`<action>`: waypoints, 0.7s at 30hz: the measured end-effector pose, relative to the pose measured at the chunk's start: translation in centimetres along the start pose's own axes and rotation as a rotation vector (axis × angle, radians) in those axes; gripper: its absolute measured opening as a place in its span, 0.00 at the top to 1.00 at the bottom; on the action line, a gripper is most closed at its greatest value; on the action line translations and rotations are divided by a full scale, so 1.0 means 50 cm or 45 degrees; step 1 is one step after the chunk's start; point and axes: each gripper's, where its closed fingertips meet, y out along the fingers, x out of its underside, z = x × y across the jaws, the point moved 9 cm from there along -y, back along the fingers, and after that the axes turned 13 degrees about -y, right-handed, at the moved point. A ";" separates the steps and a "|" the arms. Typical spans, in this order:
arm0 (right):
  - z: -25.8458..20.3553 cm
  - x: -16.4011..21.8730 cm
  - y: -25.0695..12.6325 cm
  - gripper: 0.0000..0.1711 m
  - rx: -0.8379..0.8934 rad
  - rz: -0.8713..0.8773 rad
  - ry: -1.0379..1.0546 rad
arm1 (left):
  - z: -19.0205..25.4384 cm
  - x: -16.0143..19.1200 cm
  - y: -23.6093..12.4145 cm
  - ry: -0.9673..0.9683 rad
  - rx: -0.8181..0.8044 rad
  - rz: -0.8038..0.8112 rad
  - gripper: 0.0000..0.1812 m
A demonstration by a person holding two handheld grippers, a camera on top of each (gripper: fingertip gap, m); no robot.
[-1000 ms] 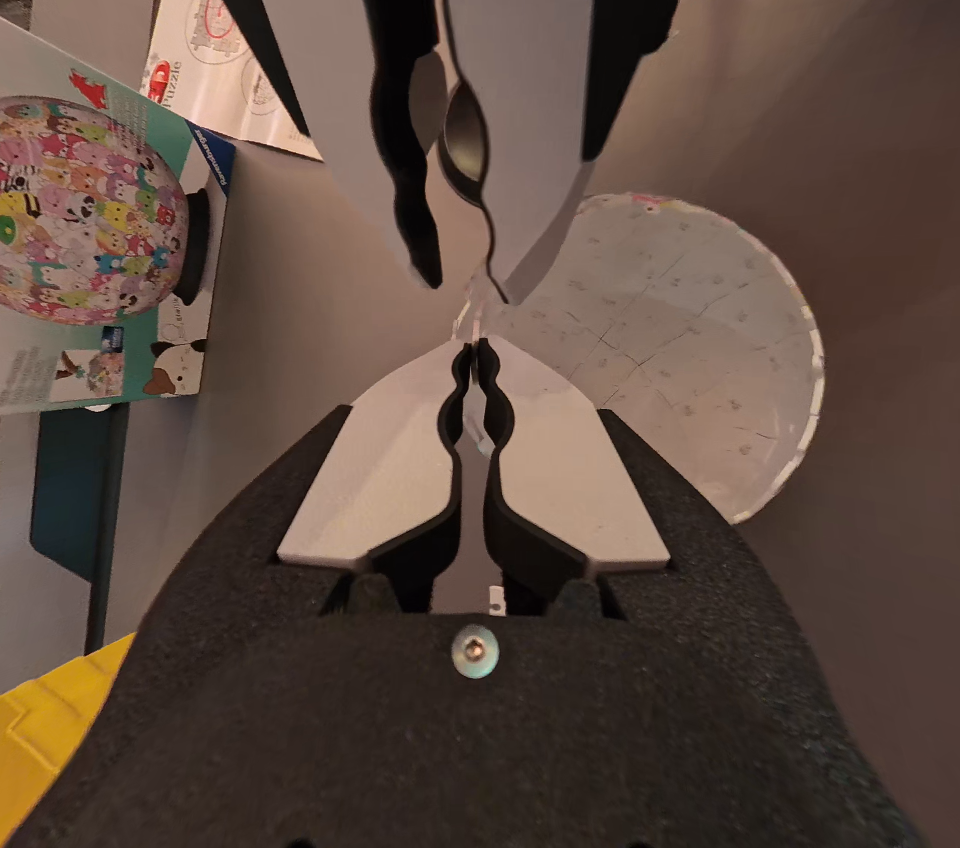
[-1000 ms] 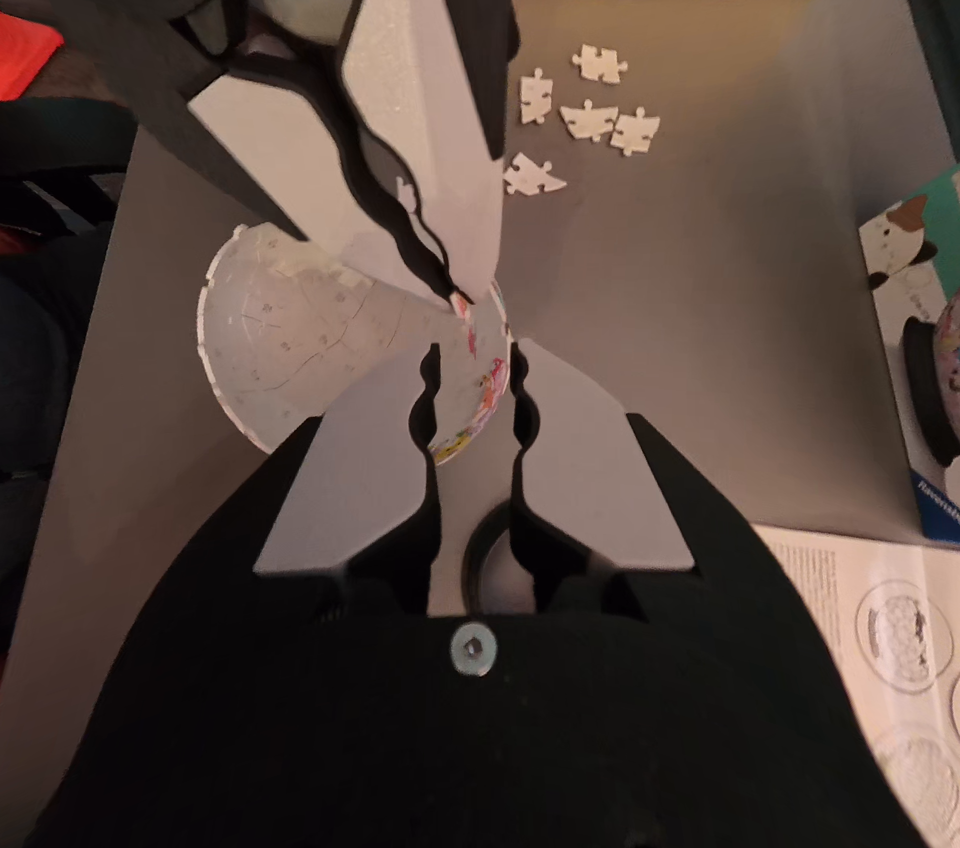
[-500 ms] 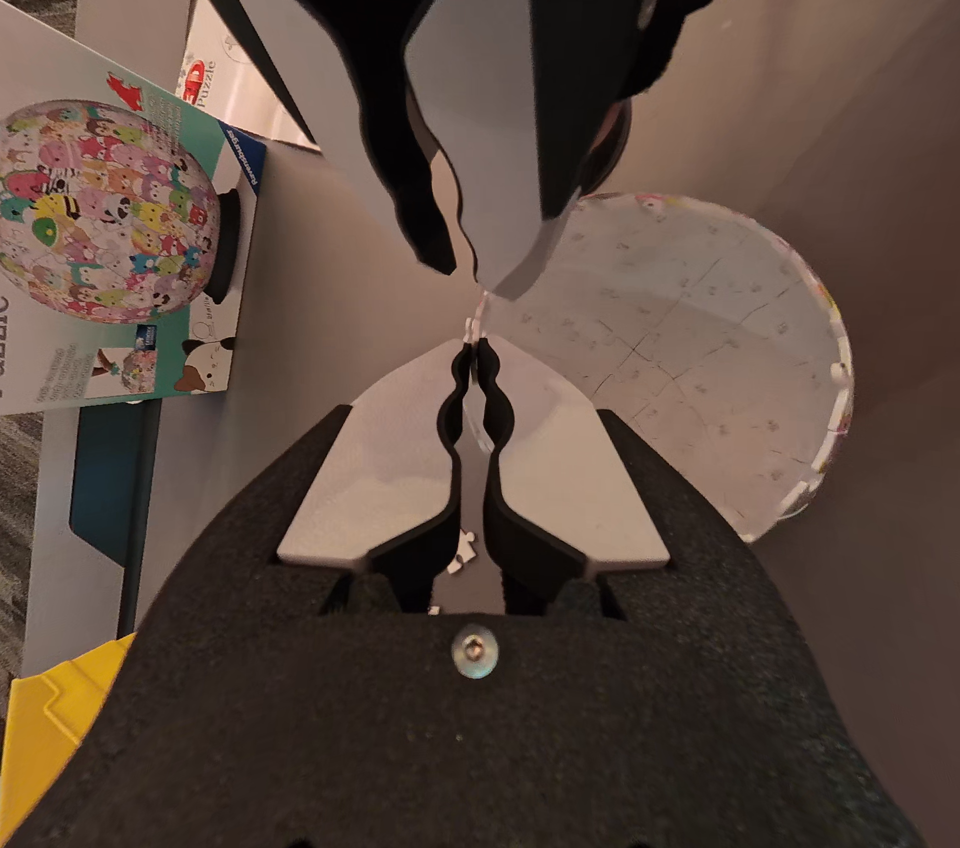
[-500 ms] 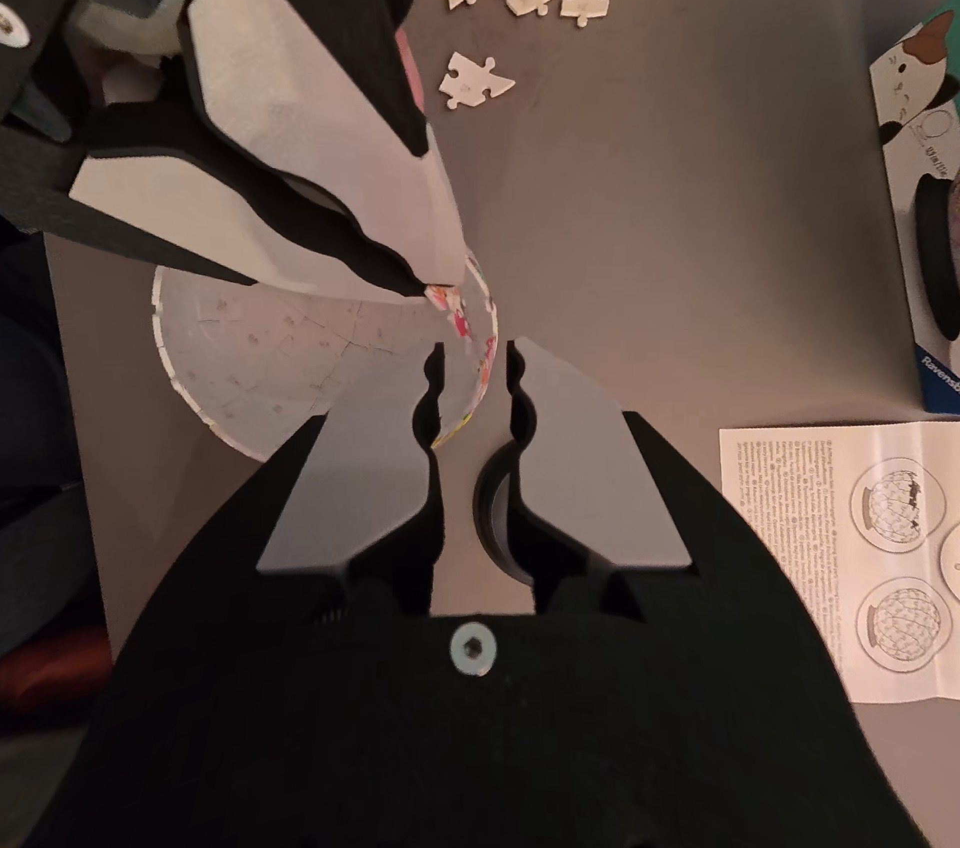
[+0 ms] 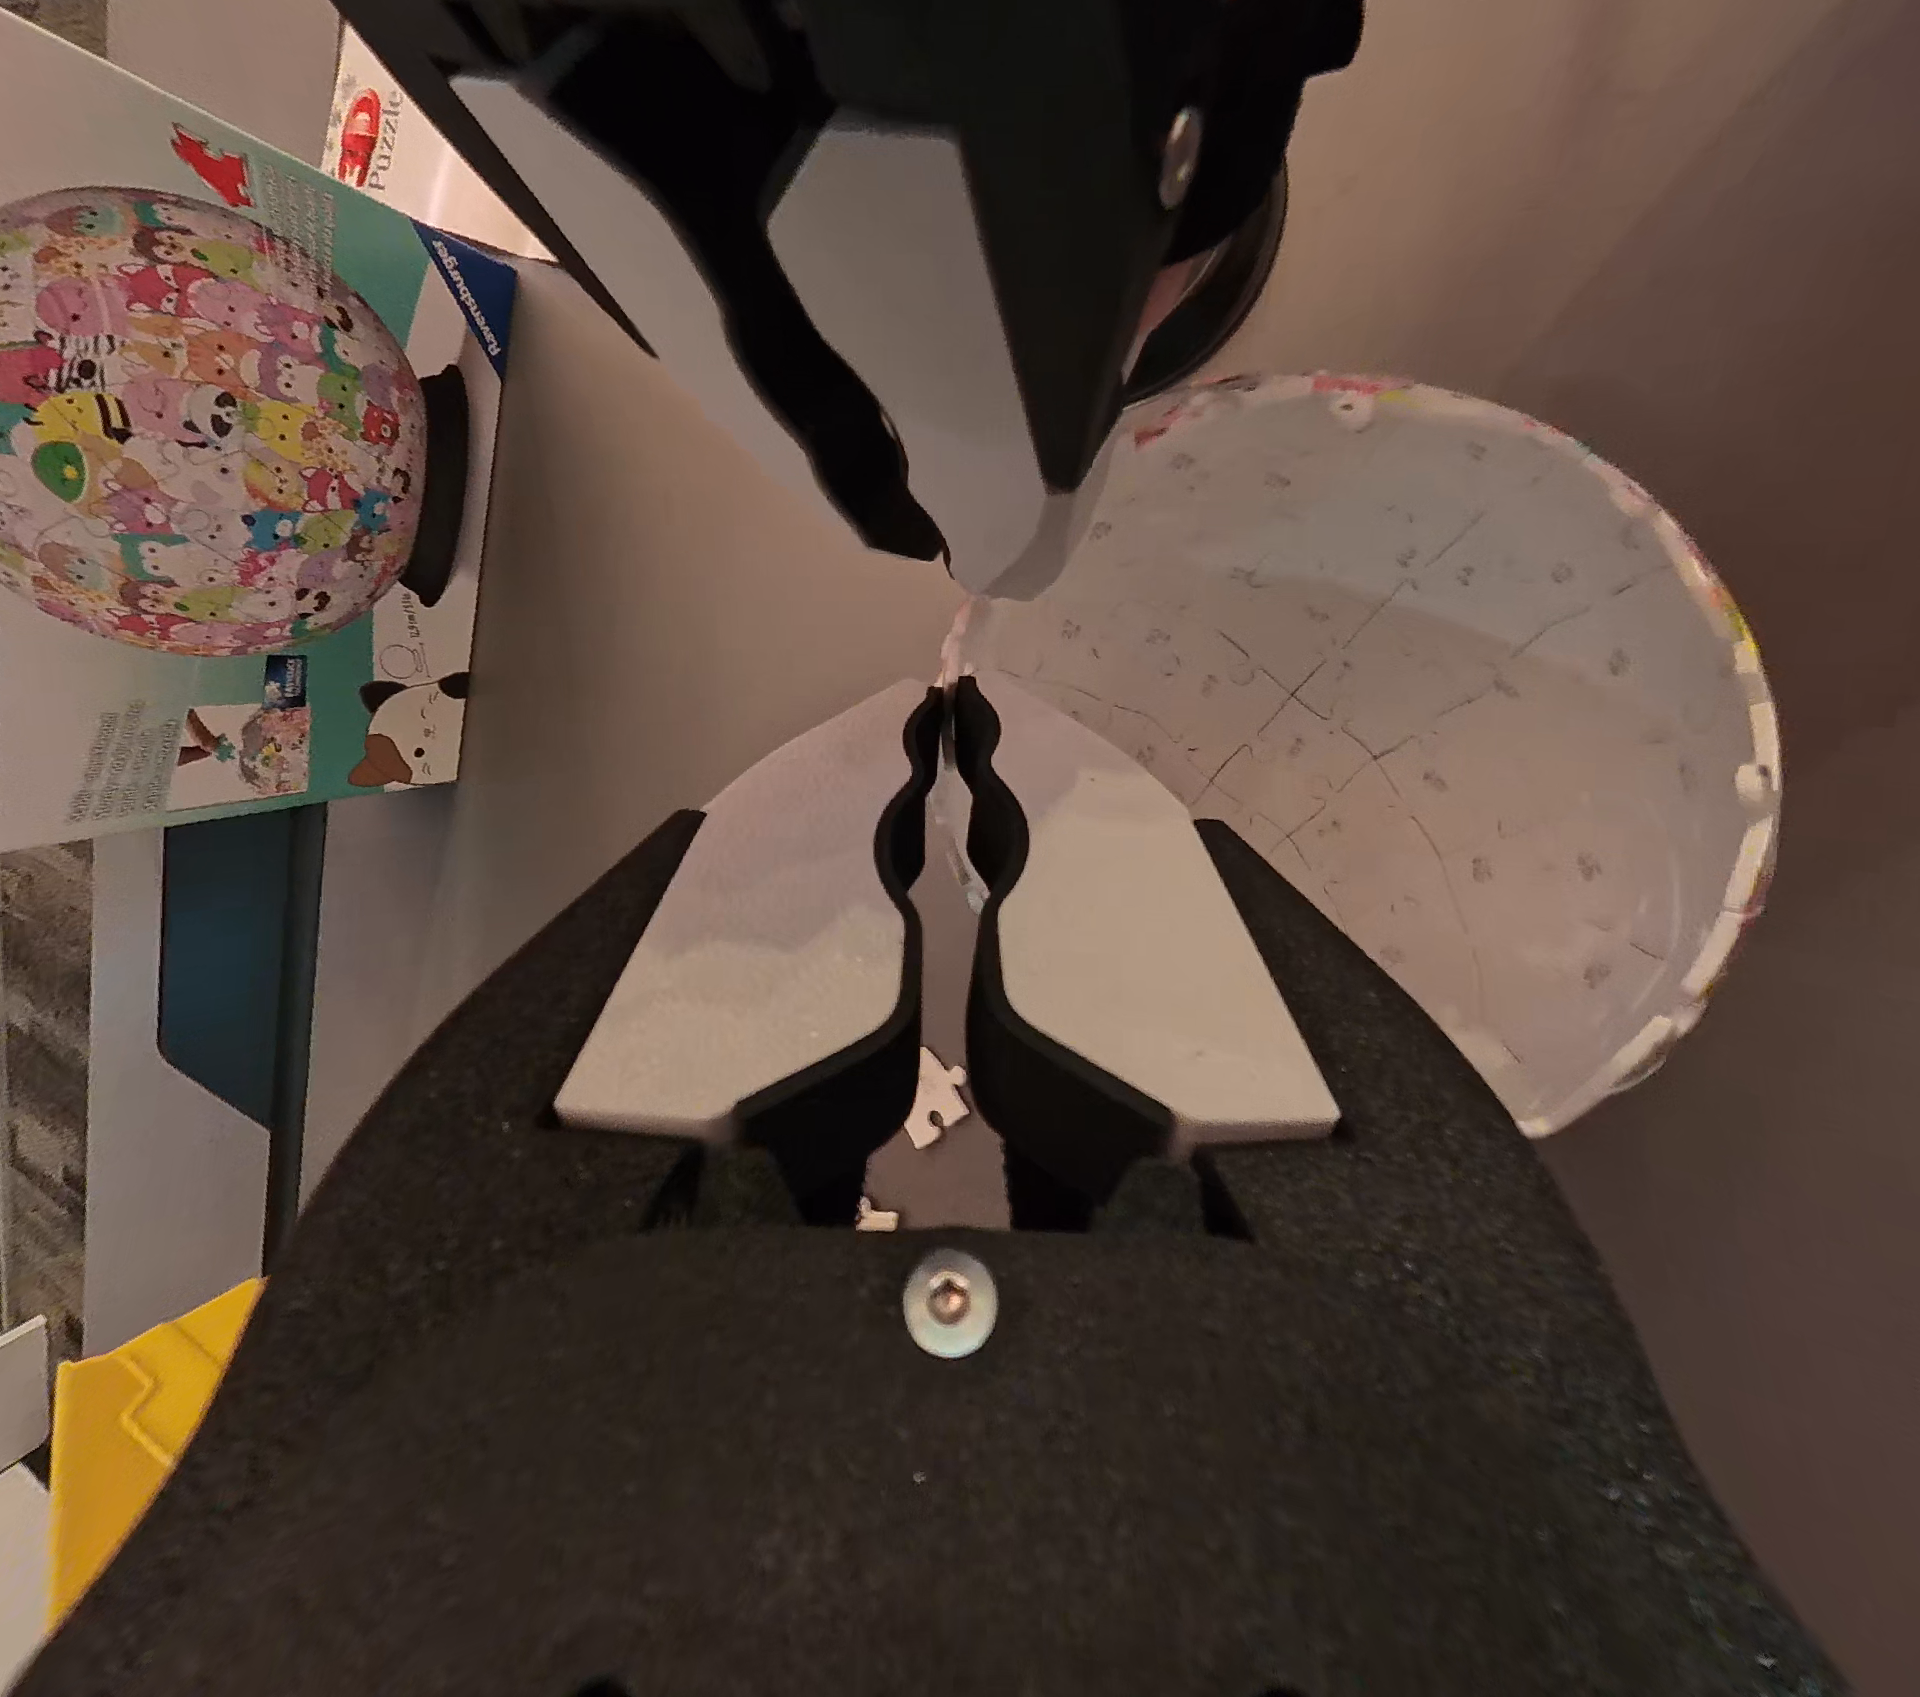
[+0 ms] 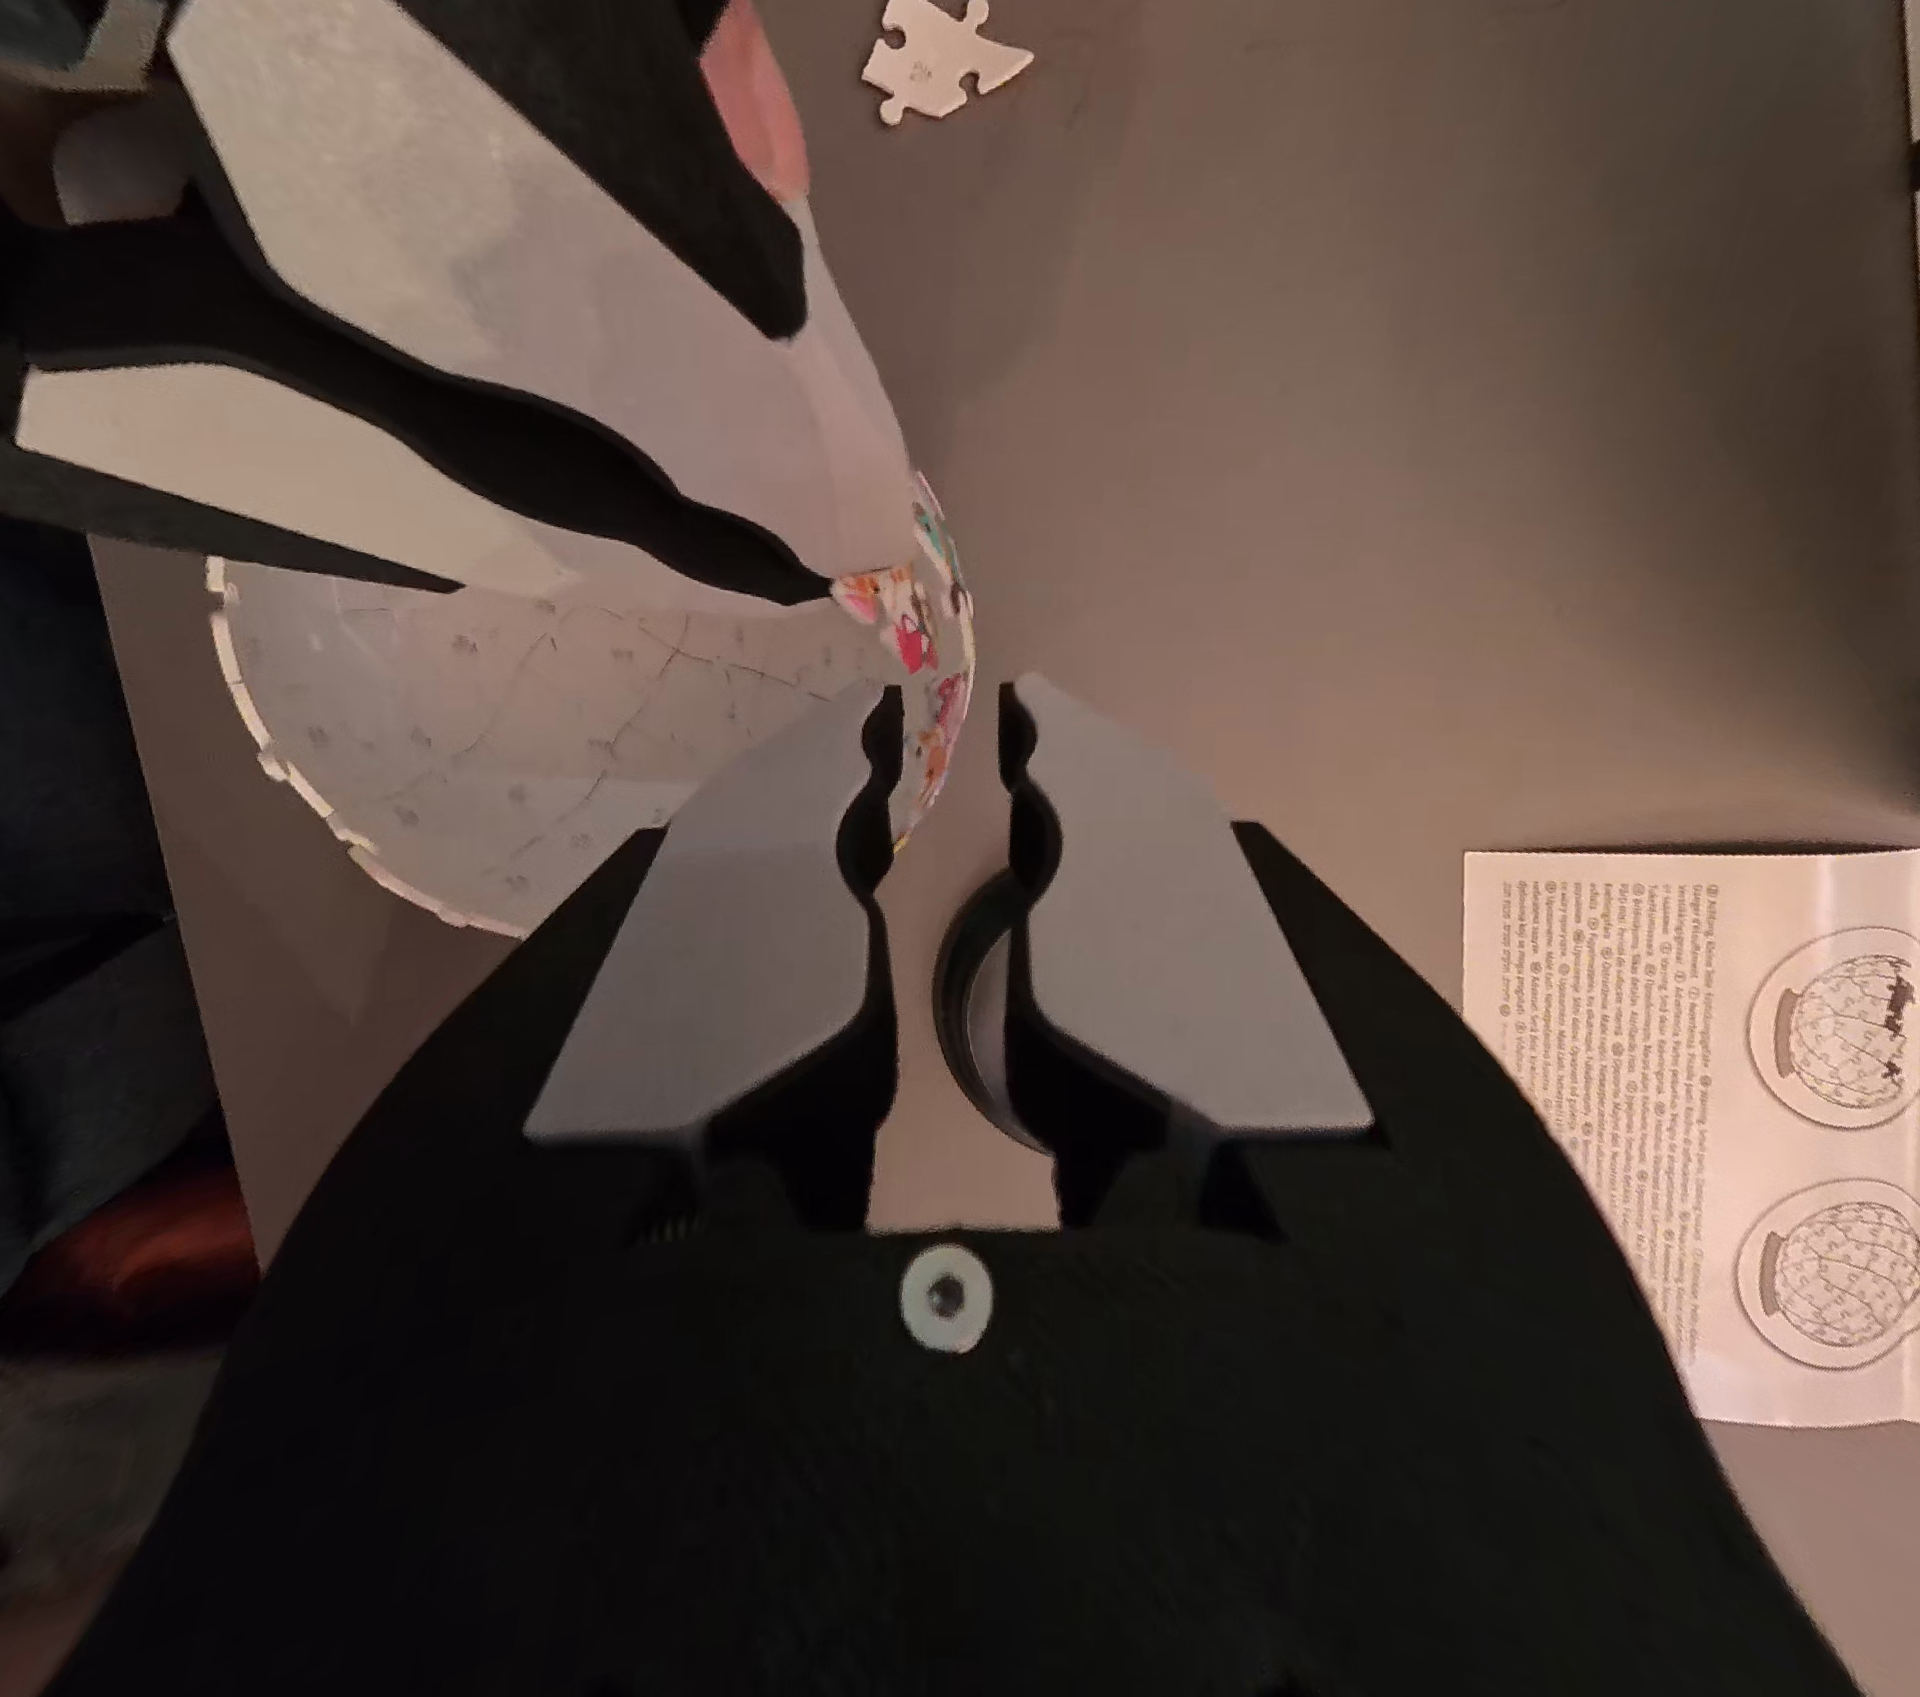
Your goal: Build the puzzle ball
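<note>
The half-built puzzle ball (image 5: 1403, 712) is a white-lined hemisphere, held on edge over the grey table. My left gripper (image 5: 948, 693) is shut on its rim. In the right wrist view the left gripper (image 6: 831, 589) comes in from the upper left, pinching the coloured rim (image 6: 925, 660) of the half ball (image 6: 499, 712). My right gripper (image 6: 945, 702) is open, with its jaws standing either side of that rim just below the left's tips. In the left wrist view the right gripper (image 5: 961, 561) points down at the same spot.
Several loose white pieces (image 6: 940, 52) lie on the table (image 6: 1455, 400) beyond the ball. A black stand ring (image 6: 971, 1003) sits under my right fingers. An instruction sheet (image 6: 1714, 1128) lies at right. The puzzle box (image 5: 239, 452) and a yellow bin (image 5: 135, 1439) are at left. The grippers are tip to tip, or close to it.
The right gripper has closed in on the left's tips at the rim, still open. The loose pieces have slid up the right view. The left stays shut on the rim.
</note>
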 end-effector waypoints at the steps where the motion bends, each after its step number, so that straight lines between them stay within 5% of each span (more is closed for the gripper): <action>1: 0.000 0.000 0.001 0.90 -0.003 -0.003 0.000 | 0.000 -0.001 0.001 0.000 -0.001 -0.002 0.99; 21: 0.010 0.012 0.009 0.93 -0.019 0.006 -0.003 | -0.004 -0.005 0.017 0.000 0.012 -0.022 0.99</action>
